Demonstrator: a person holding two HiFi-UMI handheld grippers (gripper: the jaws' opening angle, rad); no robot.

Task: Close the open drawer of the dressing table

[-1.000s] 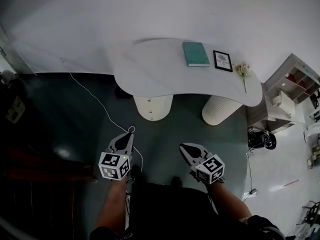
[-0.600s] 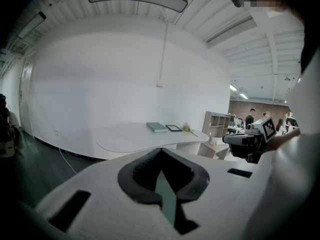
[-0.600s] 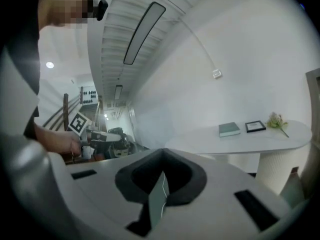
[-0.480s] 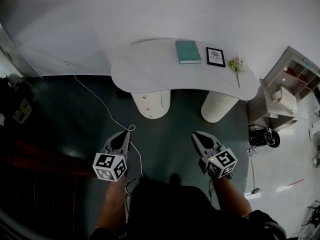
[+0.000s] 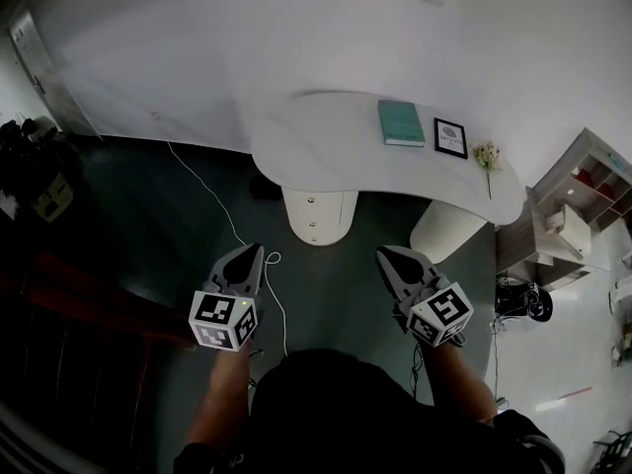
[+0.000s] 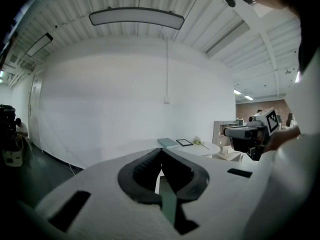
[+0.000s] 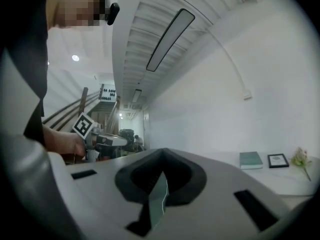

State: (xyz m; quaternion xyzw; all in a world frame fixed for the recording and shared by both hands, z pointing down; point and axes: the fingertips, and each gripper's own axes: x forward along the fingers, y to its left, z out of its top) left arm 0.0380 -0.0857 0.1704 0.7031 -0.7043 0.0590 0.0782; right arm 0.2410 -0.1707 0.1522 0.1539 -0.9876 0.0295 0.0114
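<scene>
At the far middle of the room, against the white wall, stands the dressing table (image 5: pixel 316 136), with a teal book (image 5: pixel 400 123), a framed picture (image 5: pixel 450 137) and a flower sprig (image 5: pixel 487 156) on the right half of its top. Under it, left of centre, sits the drawer pedestal (image 5: pixel 318 215), small knobs down its rounded front. From this high angle I can't tell whether any drawer stands out or whether all sit flush.

Down near the person, both tools hang over the dark floor, well apart from the table. The left hand-held gripper (image 5: pixel 254 253) is clenched, tips touching, nothing between them. The right hand-held gripper (image 5: pixel 383 253) is clenched and empty too, and both point towards the table.

This could be the walk-up with a drawer left to push, or the stand-back with every front already home. If one does stand proud, the job calls for getting close and setting closed tips flat against that front for a straight push.
</scene>
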